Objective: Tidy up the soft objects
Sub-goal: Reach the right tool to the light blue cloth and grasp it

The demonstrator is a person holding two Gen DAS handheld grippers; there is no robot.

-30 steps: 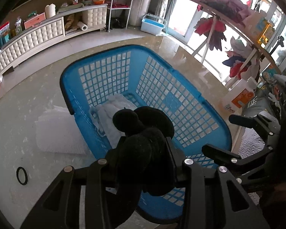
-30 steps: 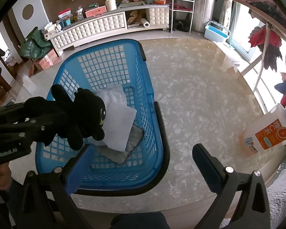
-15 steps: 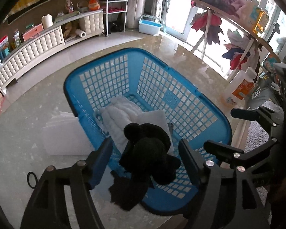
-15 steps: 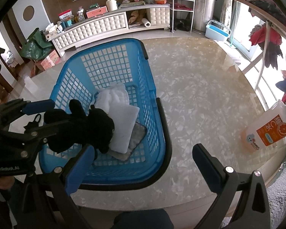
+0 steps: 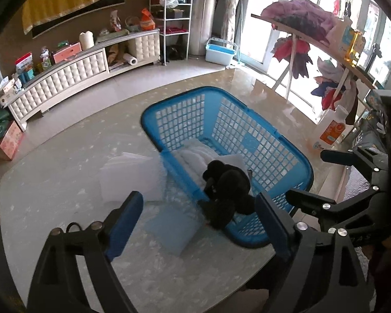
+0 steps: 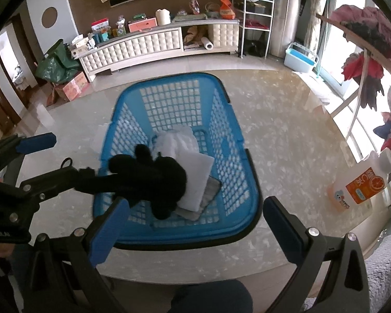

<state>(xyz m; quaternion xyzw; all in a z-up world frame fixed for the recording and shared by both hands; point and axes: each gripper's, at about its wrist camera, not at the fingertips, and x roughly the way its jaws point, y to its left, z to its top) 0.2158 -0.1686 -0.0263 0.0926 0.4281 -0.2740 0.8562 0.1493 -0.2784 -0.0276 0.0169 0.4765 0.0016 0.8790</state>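
A black plush toy (image 5: 228, 191) lies inside the blue laundry basket (image 5: 250, 120) on the marble table; it also shows in the right wrist view (image 6: 156, 182), on a white folded cloth (image 6: 193, 177) and a grey cloth (image 6: 208, 195). A white fluffy towel (image 5: 195, 156) lies behind it in the basket. My left gripper (image 5: 198, 216) is open and empty, pulled back above the basket's near left corner. My right gripper (image 6: 193, 227) is open and empty at the basket's near rim (image 6: 185, 242).
A white folded cloth (image 5: 130, 174) and a pale blue sheet (image 5: 172, 230) lie on the table left of the basket. A black hair tie (image 6: 66, 162) lies near them. A white and orange bottle (image 6: 357, 187) stands at the right. A clothes rack (image 5: 312, 41) stands behind.
My left gripper opened and let the black plush drop into the basket, then drew back and up. My right gripper stayed open and still.
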